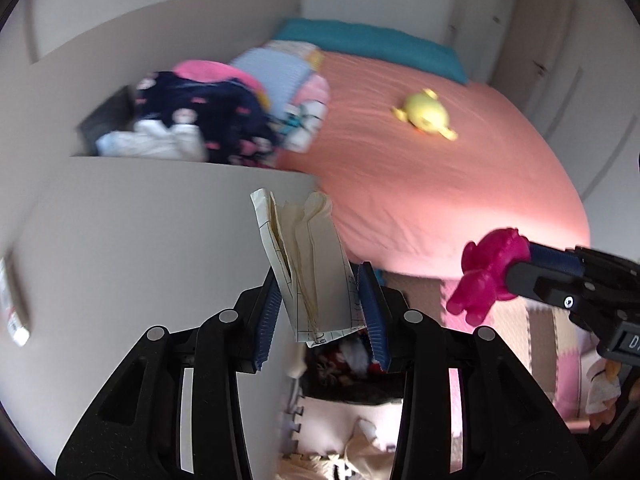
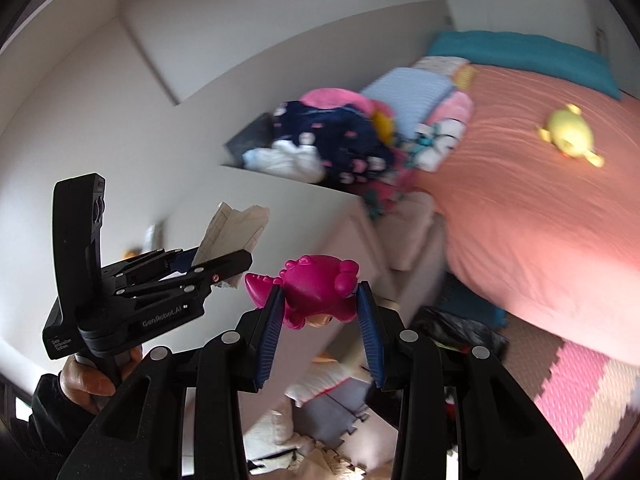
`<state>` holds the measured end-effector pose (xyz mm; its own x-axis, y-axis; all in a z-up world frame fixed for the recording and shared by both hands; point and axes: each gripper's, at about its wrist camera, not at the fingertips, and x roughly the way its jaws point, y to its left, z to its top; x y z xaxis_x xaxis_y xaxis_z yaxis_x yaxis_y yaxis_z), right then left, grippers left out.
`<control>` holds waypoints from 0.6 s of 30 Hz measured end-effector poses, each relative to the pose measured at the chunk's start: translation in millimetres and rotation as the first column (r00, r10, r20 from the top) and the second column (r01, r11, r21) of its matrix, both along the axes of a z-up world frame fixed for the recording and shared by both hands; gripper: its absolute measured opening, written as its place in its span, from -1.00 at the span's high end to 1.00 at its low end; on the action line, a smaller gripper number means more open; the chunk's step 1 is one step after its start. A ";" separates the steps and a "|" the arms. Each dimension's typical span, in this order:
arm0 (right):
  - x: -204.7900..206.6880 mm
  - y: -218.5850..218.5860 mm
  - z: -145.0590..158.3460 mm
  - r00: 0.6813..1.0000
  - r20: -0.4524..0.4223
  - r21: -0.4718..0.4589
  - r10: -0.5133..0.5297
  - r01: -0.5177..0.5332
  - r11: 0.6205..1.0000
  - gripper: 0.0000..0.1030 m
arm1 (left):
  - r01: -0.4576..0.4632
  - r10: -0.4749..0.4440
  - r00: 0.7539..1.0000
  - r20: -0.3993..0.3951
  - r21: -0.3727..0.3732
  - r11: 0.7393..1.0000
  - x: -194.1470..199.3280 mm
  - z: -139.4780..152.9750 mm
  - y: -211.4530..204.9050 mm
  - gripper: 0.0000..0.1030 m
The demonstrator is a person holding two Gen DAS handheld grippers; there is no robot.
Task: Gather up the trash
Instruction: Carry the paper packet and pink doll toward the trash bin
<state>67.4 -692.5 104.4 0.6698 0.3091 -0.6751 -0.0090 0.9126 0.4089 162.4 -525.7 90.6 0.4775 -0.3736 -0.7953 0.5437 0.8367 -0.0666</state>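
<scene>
My left gripper (image 1: 320, 284) is shut on a folded, crumpled piece of paper (image 1: 310, 264) that sticks up between its blue pads. It also shows in the right wrist view (image 2: 218, 268), with the paper (image 2: 234, 230) above it. My right gripper (image 2: 320, 292) is shut on a magenta plastic toy figure (image 2: 316, 288). In the left wrist view the right gripper (image 1: 508, 276) comes in from the right with the toy (image 1: 486, 276) at its tip. Both are held in the air beside a bed.
A bed with a salmon sheet (image 1: 420, 160) carries a yellow plush toy (image 1: 426, 114) and a teal pillow (image 1: 372, 42). A pile of clothes (image 1: 208, 120) lies behind a white panel (image 1: 140, 240). Pink and beige foam floor mats (image 2: 580, 392) and scattered items lie below.
</scene>
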 end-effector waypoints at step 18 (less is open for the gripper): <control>-41.3 -69.2 -33.6 0.971 -0.100 0.008 -0.217 0.218 0.976 -0.54 | 0.034 -0.020 0.994 -0.104 0.127 0.991 -10.4 -45.1 -44.8 -0.88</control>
<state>26.1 -761.8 70.8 0.6537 0.1768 -0.7358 0.2296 0.8802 0.4154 152.0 -570.4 45.5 0.3822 -0.2772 -0.8815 0.5620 0.8270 -0.0164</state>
